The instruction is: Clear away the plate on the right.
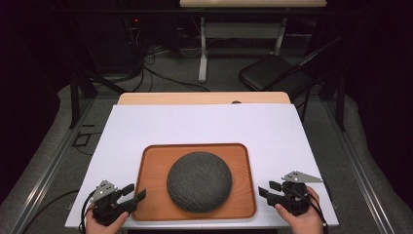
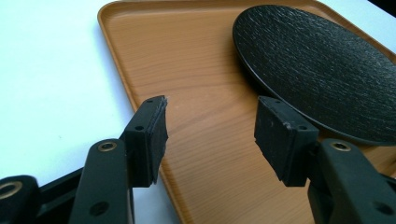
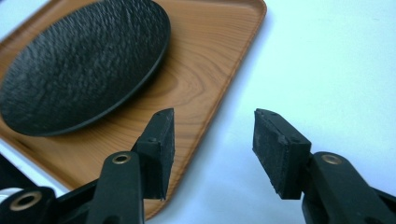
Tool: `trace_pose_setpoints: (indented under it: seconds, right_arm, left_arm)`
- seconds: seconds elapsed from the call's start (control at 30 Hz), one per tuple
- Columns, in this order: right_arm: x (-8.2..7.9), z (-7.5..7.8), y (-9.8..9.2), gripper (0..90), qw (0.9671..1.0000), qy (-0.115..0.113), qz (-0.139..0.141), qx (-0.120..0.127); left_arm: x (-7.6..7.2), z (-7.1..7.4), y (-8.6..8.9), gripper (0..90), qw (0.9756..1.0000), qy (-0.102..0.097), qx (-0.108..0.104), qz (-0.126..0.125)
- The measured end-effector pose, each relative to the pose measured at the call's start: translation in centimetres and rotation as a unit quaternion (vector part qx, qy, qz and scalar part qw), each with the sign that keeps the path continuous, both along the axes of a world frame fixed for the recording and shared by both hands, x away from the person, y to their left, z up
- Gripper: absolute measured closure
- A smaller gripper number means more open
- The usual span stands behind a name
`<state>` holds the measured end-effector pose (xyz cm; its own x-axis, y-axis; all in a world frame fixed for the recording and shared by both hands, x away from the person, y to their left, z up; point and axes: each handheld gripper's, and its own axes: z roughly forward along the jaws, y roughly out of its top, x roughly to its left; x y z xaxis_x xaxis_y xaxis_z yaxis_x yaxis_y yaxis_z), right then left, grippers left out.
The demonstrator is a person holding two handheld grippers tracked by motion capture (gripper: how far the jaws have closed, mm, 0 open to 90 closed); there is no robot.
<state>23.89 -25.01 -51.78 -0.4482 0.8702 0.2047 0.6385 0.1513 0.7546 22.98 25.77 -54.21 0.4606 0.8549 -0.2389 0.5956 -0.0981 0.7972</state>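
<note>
A wooden tray (image 1: 146, 195) lies on the white surface (image 1: 204, 124), near the front edge, with a dark textured plate (image 1: 199, 181) resting on its middle. The left hand-held gripper (image 1: 134, 193) sits at the tray's near-left corner, jaws spread and empty, straddling the rim. The right hand-held gripper (image 1: 267, 189) sits just beside the near-right edge, jaws likewise released with nothing between them. The tray looks stiff and fairly light, but its smooth finish may be slippery, and the plate looks heavy, breakable and free to slide. Best to pinch the raised rim on both sides together and keep the tray level.
</note>
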Motion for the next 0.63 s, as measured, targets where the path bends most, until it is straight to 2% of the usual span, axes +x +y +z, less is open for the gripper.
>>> trace_pose_setpoints:
  seconds: [0.13, 0.4, 0.5, 0.63]
  right_arm:
    - [-0.1, -0.9, 0.2, 48.1, 1.0000, -0.006, 0.002, 0.007]
    - [-0.1, -2.0, 0.2, 48.5, 0.9998, -0.016, 0.004, -0.009]
    - [0.0, -2.1, 0.2, 48.5, 0.9999, -0.012, 0.001, 0.003]
    - [0.2, -2.3, 0.0, 50.3, 0.9995, 0.002, 0.012, 0.031]
  left_arm:
    - [0.0, 0.0, 0.0, 43.9, 1.0000, 0.000, -0.001, -0.001]
    - [0.0, 0.0, -0.1, 43.9, 1.0000, 0.001, -0.001, -0.001]
    - [0.0, 0.0, 0.0, 43.8, 1.0000, 0.004, -0.003, 0.001]
    - [0.1, 0.0, 0.0, 42.9, 0.9998, 0.011, -0.015, -0.001]
